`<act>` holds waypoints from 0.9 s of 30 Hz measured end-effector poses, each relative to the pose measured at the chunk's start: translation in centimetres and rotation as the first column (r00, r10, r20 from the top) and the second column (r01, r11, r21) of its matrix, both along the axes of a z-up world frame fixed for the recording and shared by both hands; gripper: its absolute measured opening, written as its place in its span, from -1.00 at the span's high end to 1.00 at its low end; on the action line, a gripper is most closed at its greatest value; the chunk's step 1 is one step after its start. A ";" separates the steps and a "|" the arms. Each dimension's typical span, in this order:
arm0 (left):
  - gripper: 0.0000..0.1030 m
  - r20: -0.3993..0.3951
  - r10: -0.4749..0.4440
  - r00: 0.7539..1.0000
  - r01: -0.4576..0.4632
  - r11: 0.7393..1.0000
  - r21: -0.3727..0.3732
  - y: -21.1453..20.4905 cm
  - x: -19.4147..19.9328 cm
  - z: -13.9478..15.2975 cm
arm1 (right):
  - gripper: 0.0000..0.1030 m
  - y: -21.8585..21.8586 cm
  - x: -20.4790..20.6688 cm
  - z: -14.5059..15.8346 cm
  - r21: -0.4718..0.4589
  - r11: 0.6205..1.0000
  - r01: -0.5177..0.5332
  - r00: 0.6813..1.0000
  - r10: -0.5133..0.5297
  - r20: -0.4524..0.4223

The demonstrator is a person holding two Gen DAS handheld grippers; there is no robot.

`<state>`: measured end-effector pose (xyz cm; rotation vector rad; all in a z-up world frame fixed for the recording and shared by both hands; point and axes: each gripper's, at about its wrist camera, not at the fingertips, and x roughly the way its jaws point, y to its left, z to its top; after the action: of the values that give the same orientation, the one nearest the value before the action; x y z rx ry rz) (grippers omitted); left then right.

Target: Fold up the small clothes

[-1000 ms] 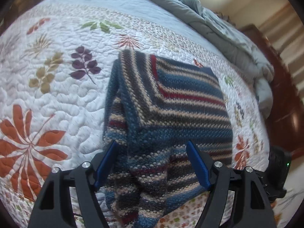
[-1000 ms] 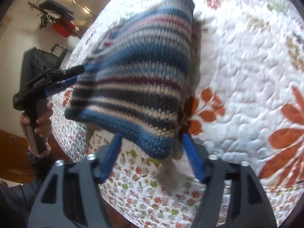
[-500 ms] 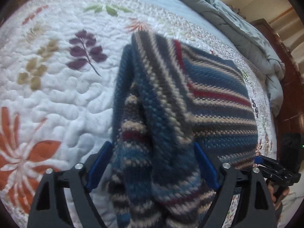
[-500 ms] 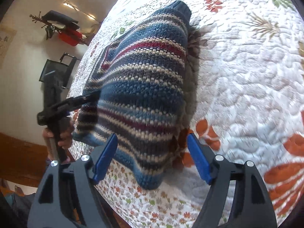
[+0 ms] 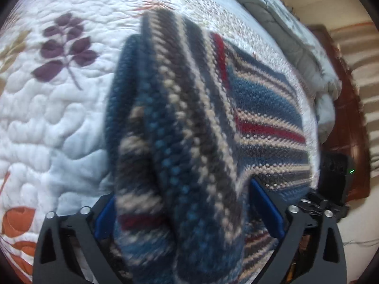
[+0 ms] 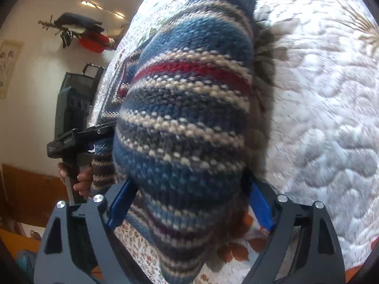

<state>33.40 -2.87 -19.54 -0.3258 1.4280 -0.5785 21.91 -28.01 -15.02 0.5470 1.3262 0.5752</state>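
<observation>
A small striped knit sweater [image 5: 189, 130], blue, grey, cream and red, lies partly folded on the quilted bed. In the left wrist view a thick fold of it bulges between the blue pads of my left gripper [image 5: 187, 203], whose jaws stand wide apart around it. In the right wrist view the sweater [image 6: 187, 108] fills the middle, and my right gripper [image 6: 189, 201] also has its jaws wide apart around a bunched edge. The left gripper [image 6: 78, 139] shows at the sweater's far side, held by a hand.
A white quilt [image 5: 47, 118] with leaf prints covers the bed. A grey duvet [image 5: 296, 35] is bunched along the far edge. Wooden furniture [image 5: 350, 118] stands beyond it. In the right wrist view a dark case [image 6: 71, 104] stands by the wall.
Both grippers have moved forward onto the sweater. It now fills the space between the jaws, and its near edge is lifted and bunched up.
</observation>
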 end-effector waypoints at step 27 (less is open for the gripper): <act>0.07 0.189 0.025 0.982 -0.006 0.995 -0.100 -15.8 -4.7 6.4 | 0.13 -14.0 -7.0 7.8 -0.186 0.965 0.185 0.973 -0.153 0.171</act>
<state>28.71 -18.62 -13.13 -0.3504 1.2144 -0.6515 14.88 -42.00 -7.18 0.4353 1.1610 0.3308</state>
